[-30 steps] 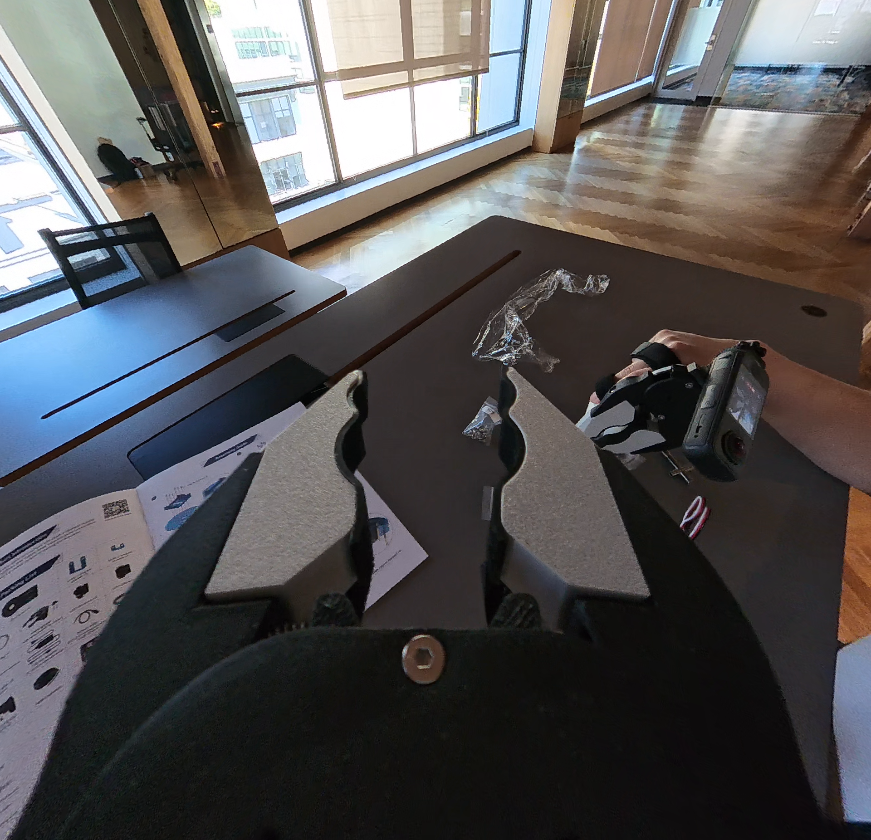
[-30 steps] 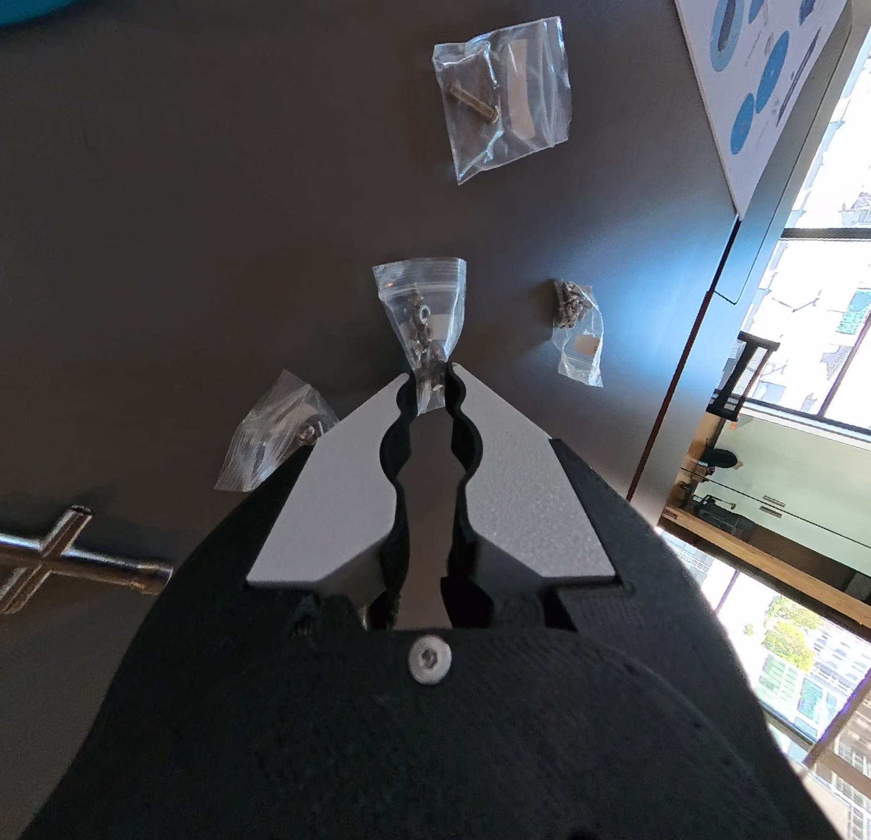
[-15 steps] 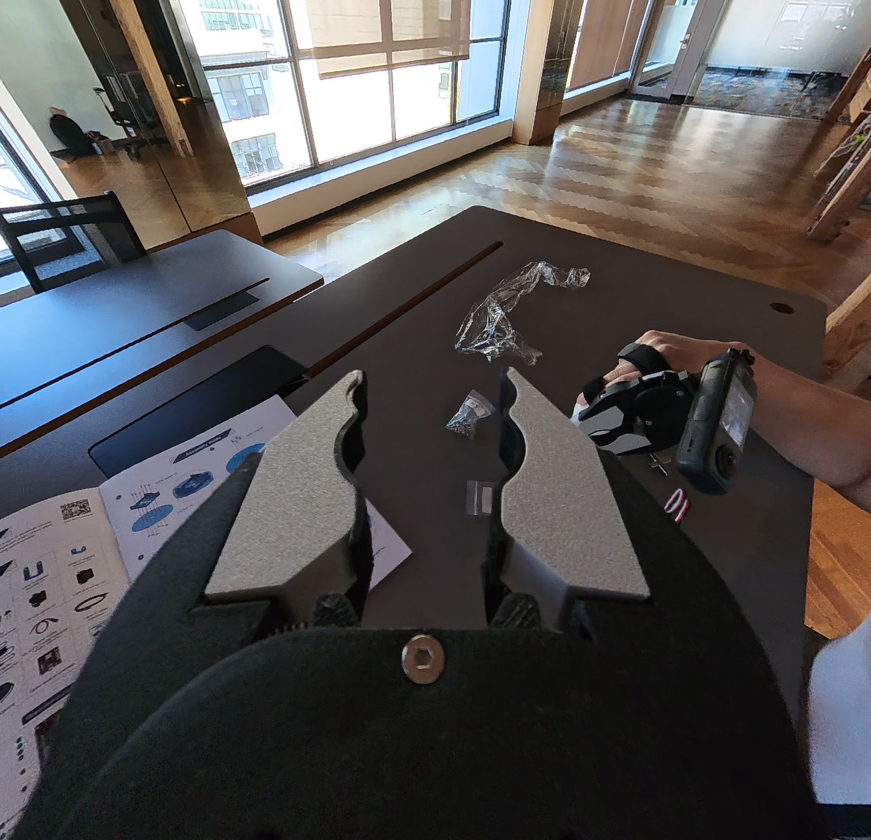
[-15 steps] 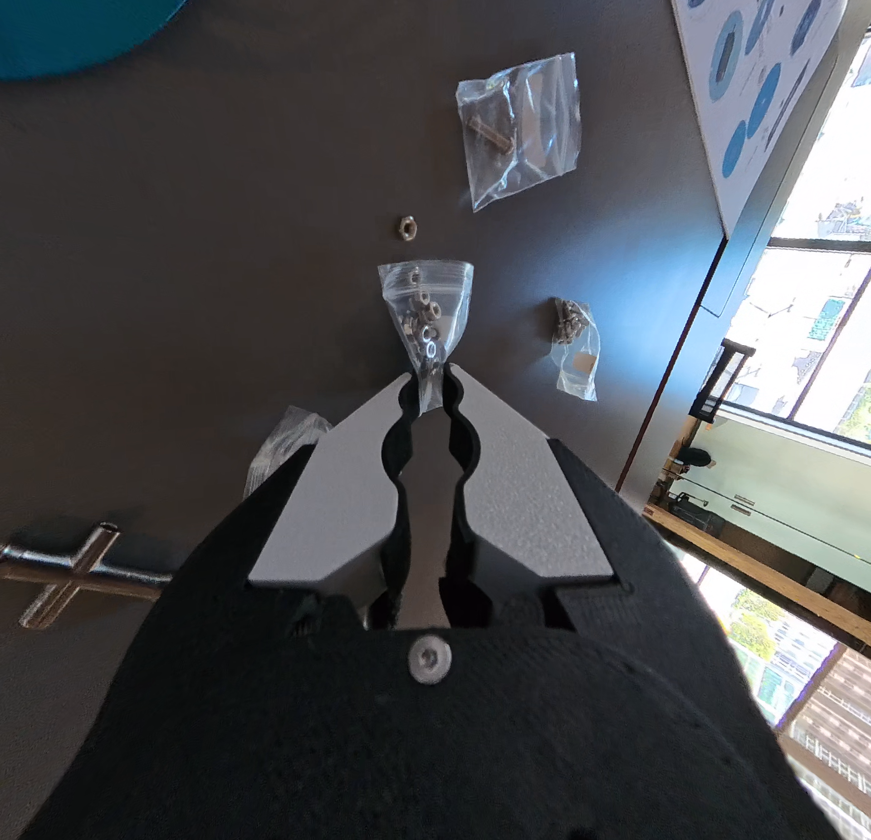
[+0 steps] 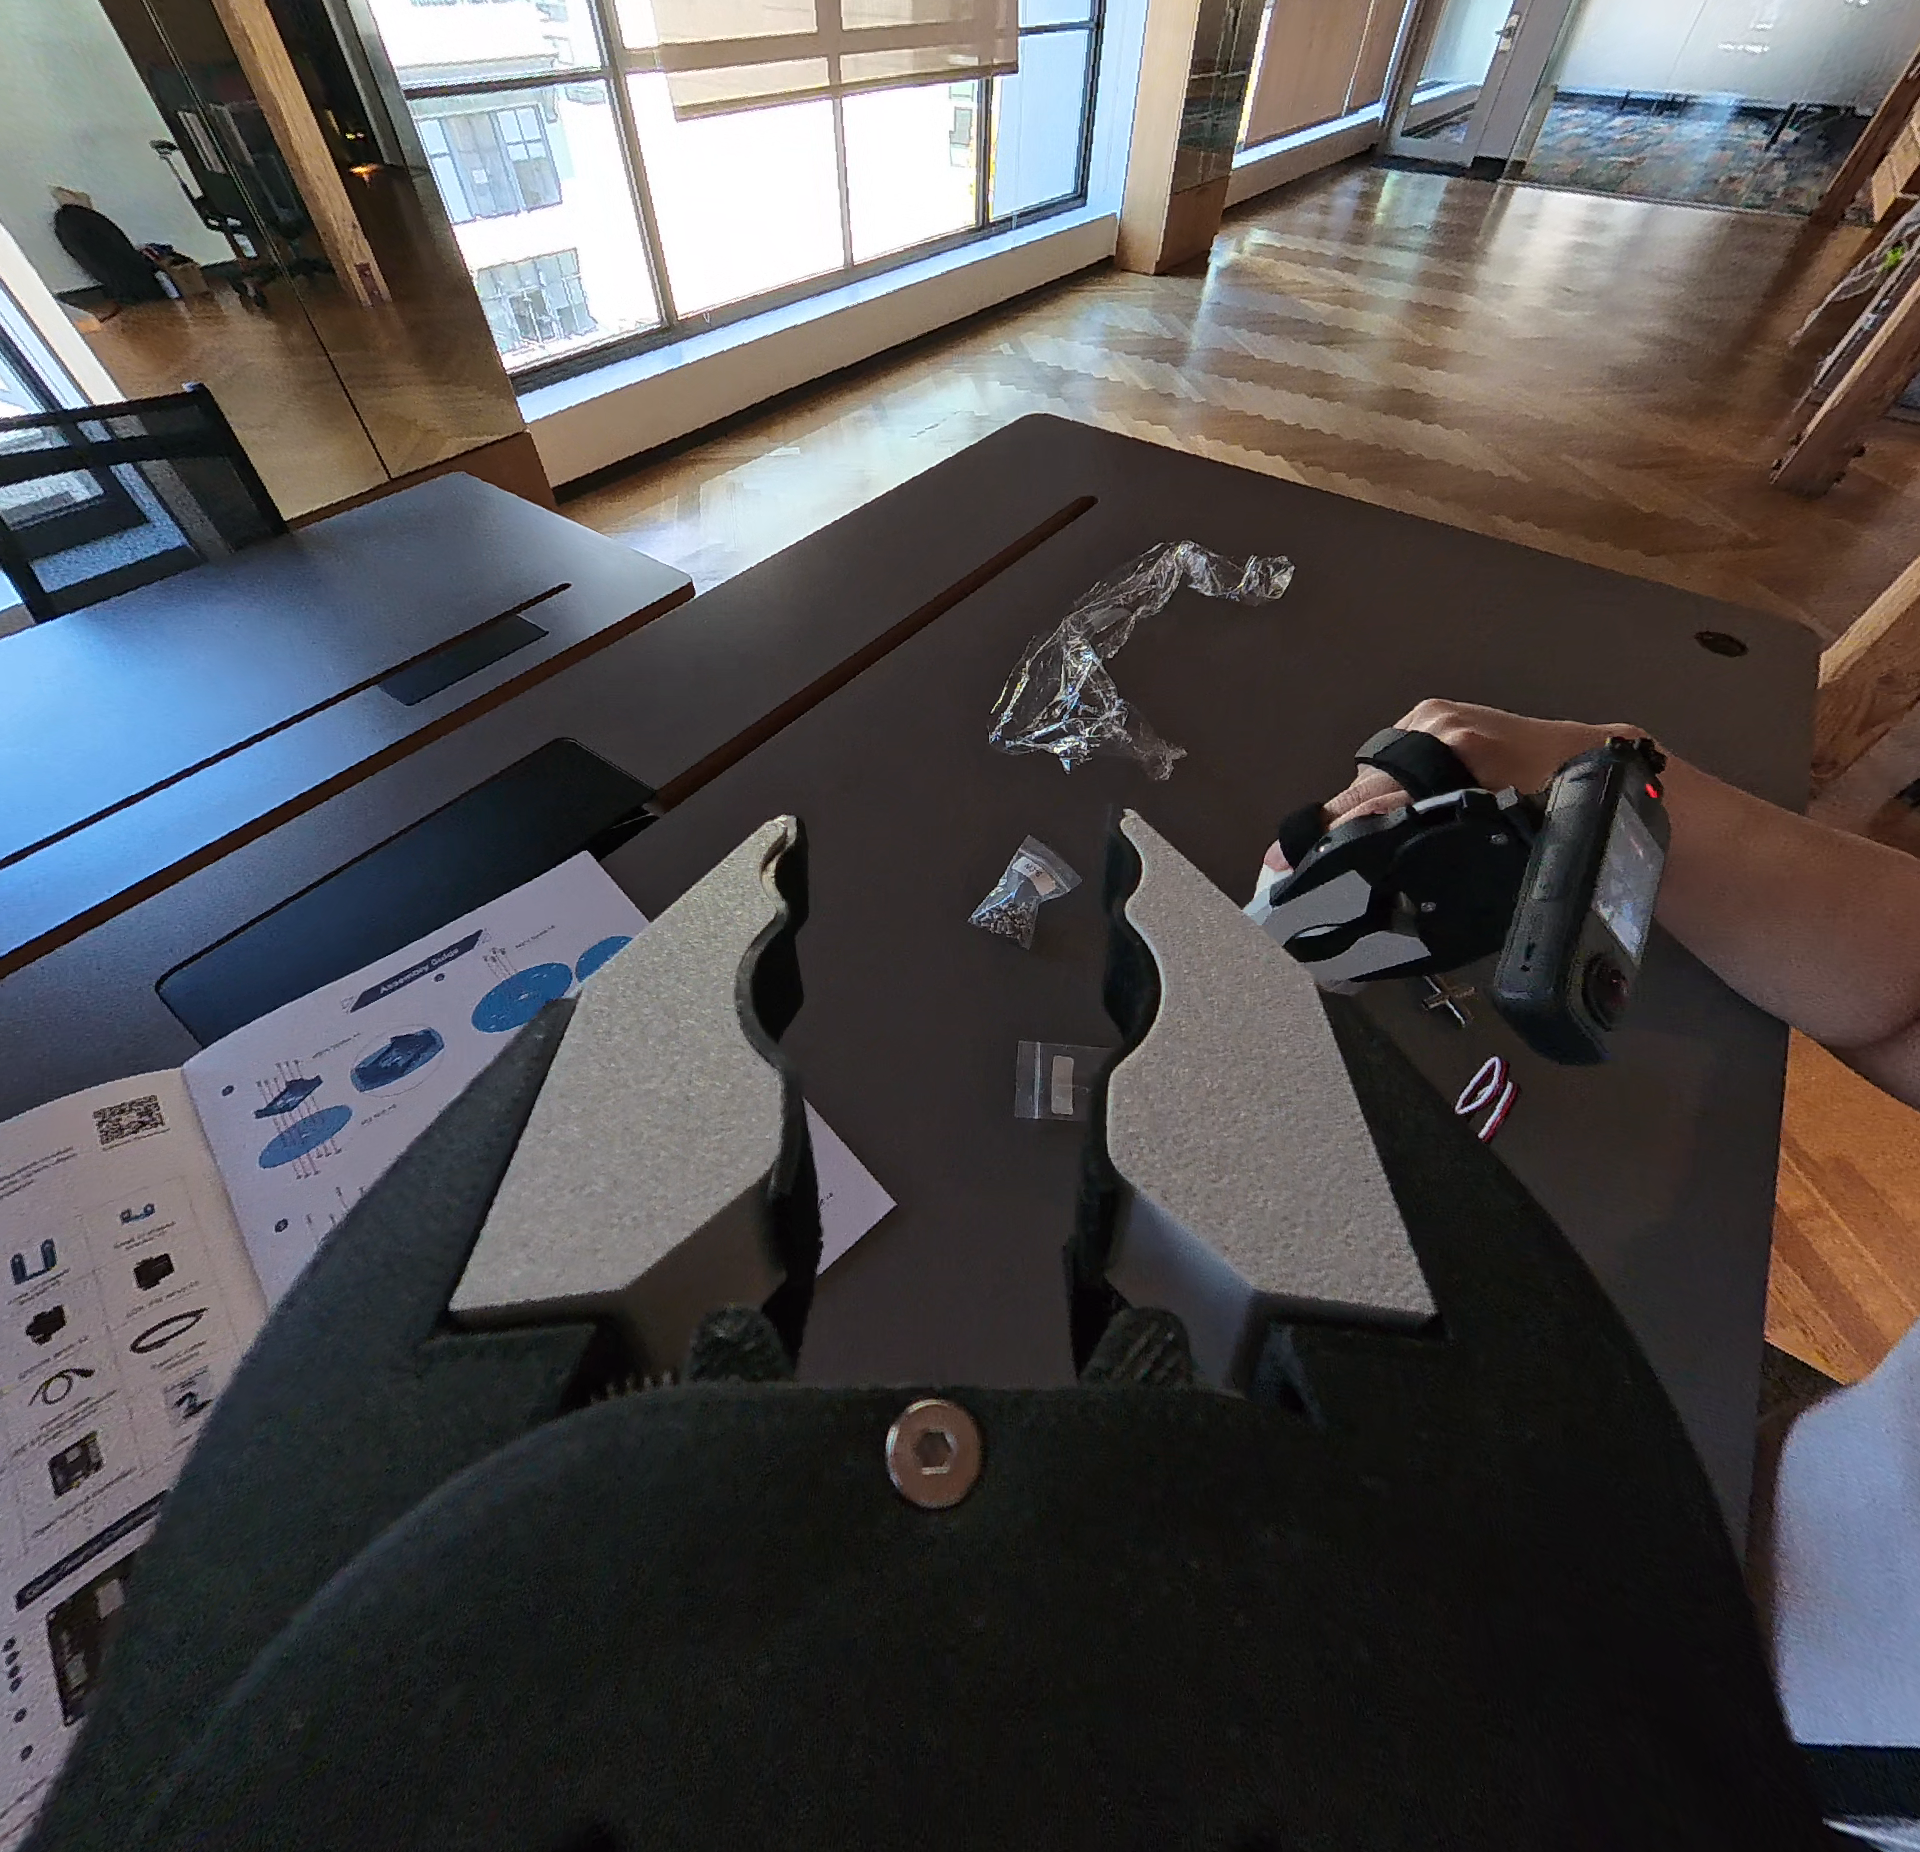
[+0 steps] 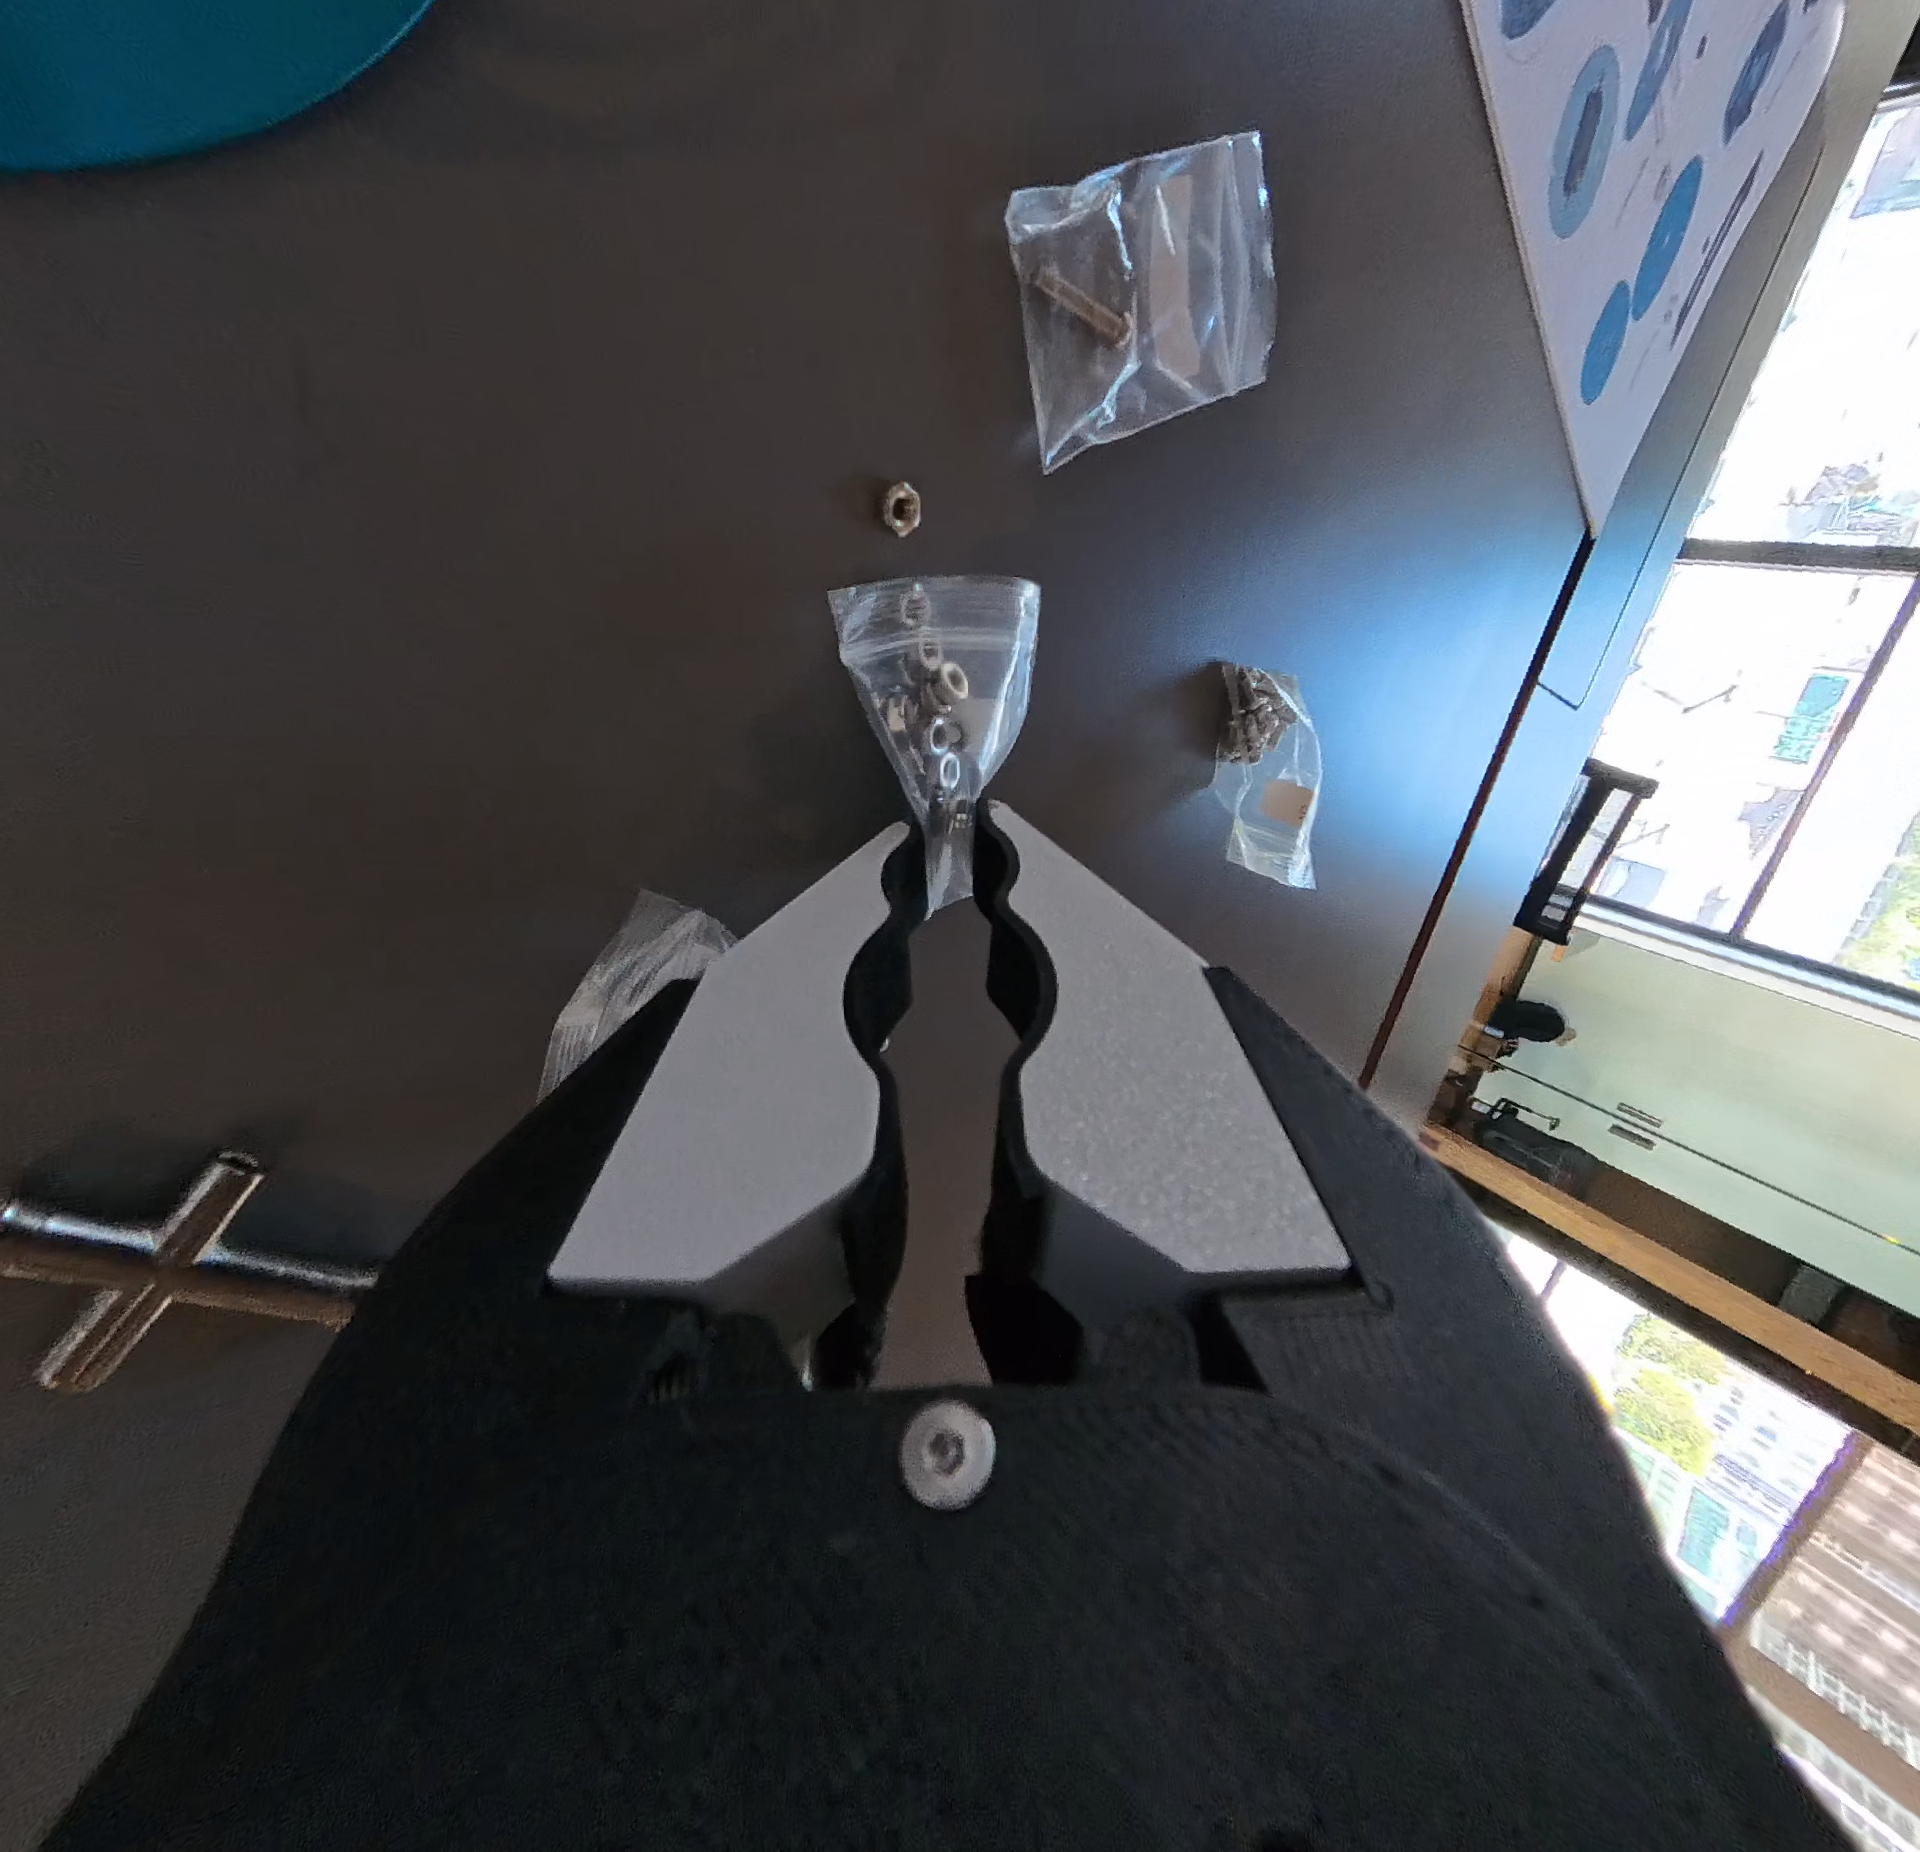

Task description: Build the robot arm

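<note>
Clear plastic is what my right gripper (image 6: 948, 831) is pinching: a small zip bag of metal washers and nuts (image 6: 935, 685), its crumpled bottom corner caught between my closed fingertips. In the right wrist view its long axis is running straight up the frame, with the wide zip mouth pointing away from me toward the top. Just past that mouth a loose hex nut (image 6: 899, 509) is lying on the dark grey table (image 6: 416, 555). Farther up, a larger clear bag with a brass-coloured bolt (image 6: 1143, 290) is lying flat, and at the right a small clear bag of screws (image 6: 1268, 768) is showing a pale sticker too small for me to read. A silver cross-shaped wrench (image 6: 156, 1257) is sitting at the left edge, and a teal rounded shape (image 6: 187, 26) is filling the upper left corner.

My left gripper (image 5: 951, 836) is hovering open and holding nothing, jaws spread wide above the table. Only this view is showing the crumpled clear wrap (image 5: 1112, 670) in the upper middle, the red and white loop (image 5: 1486, 1094) at the right, and the person's hand (image 5: 1455, 737) on the right gripper. The open white instruction booklet with blue diagrams (image 5: 312, 1096) is lying at the left, carrying printed text and a square code. The held bag itself is hidden in this view.
</note>
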